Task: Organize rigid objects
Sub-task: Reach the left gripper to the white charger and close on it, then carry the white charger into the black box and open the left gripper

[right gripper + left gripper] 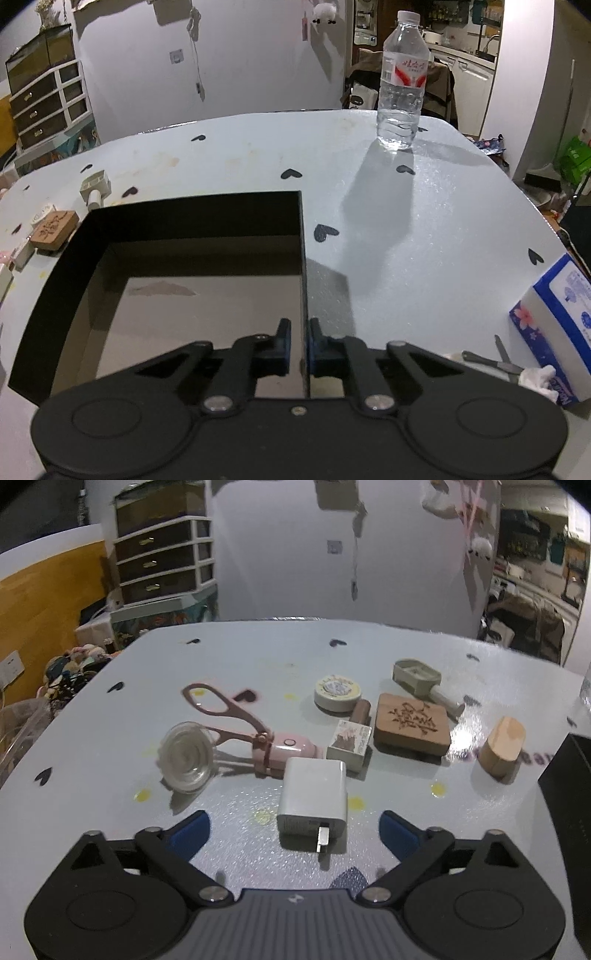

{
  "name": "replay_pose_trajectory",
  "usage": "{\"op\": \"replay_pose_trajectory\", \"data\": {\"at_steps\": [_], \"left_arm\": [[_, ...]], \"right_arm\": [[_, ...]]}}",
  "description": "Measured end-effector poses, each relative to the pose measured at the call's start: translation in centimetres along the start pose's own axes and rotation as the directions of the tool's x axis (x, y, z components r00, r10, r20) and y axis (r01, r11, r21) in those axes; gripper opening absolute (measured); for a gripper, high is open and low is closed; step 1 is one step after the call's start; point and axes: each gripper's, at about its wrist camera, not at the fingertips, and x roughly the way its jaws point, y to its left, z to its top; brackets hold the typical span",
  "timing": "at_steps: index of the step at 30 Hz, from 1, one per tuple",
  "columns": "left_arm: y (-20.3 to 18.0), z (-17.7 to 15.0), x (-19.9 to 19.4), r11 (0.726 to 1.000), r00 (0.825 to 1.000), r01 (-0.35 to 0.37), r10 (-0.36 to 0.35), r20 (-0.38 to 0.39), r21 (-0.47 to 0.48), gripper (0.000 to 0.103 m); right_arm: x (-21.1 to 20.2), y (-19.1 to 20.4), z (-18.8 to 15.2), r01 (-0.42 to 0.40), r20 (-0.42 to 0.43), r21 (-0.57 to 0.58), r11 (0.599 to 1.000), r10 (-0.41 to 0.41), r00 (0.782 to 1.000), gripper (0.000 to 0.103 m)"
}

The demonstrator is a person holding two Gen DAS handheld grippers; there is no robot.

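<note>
Now the right gripper pinches the black box by its right wall. Meanwhile the left gripper hangs spread wide, the white charger lying untouched between its fingers.

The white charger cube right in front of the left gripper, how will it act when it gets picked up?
The white charger cube looks like a stiff plastic block, so it probably won't flex between the fingers. Its smooth, glossy sides may be somewhat slippery. It lies flat with boxy faces, so it seems unlikely to roll; the metal prong facing the left gripper might catch.
</note>
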Motion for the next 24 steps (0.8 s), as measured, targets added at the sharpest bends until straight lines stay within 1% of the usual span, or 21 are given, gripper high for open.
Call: {"op": "replay_pose_trajectory", "data": {"at_steps": [2, 3, 5, 8, 10, 12, 14, 15, 20, 24], "left_arm": [[-0.1, 0.3, 0.7, 1.0, 1.0, 0.017, -0.017, -0.012, 0.02, 0.083], [-0.2, 0.4, 1.1, 0.999, 1.0, 0.022, -0.021, -0.017, 0.031, 0.081], [-0.3, 0.6, 1.8, 0.999, 0.999, 0.018, -0.016, -0.029, 0.045, 0.072], [-0.2, 0.8, 2.8, 0.999, 0.999, 0.021, -0.019, -0.044, 0.048, 0.065], [-0.3, 1.0, 3.2, 0.998, 0.999, 0.023, -0.021, -0.043, 0.051, 0.064], [-0.6, 1.1, 3.5, 0.998, 0.999, 0.026, -0.023, -0.043, 0.058, 0.06], [-0.8, 1.4, 3.8, 0.997, 0.998, 0.038, -0.035, -0.048, 0.061, 0.049], [-0.9, 1.5, 3.9, 0.997, 0.998, 0.041, -0.038, -0.052, 0.064, 0.047], [-1.1, 1.6, 3.9, 0.998, 0.998, 0.04, -0.037, -0.056, 0.055, 0.046], [-1.5, 1.6, 2.9, 0.996, 0.996, 0.082, -0.08, -0.049, 0.035, 0.046]], "right_arm": [[0.0, 0.1, 0.0, 0.01, 0.001, -0.002, 1.0, -0.01, 1.0, 0.007], [0.0, 0.0, 0.0, 0.013, -0.001, 0.0, 1.0, -0.013, 1.0, 0.006], [-0.1, -0.1, 0.1, 0.013, -0.007, 0.005, 1.0, -0.013, 1.0, 0.004], [0.0, 0.0, 0.2, 0.016, -0.014, -0.001, 1.0, -0.016, 1.0, 0.004], [0.0, 0.0, 0.2, 0.018, -0.016, -0.004, 1.0, -0.018, 1.0, 0.004], [0.0, 0.0, 0.2, 0.019, -0.017, -0.004, 1.0, -0.019, 1.0, 0.004], [0.0, 0.1, 0.2, 0.023, -0.017, -0.005, 1.0, -0.023, 1.0, 0.004], [0.0, 0.1, 0.2, 0.025, -0.017, -0.006, 1.0, -0.025, 1.0, 0.004], [0.0, 0.2, 0.2, 0.032, -0.015, -0.012, 0.999, -0.032, 0.999, 0.004], [-0.1, 0.5, 0.0, 0.038, -0.008, -0.027, 0.999, -0.038, 0.999, 0.004]]}}
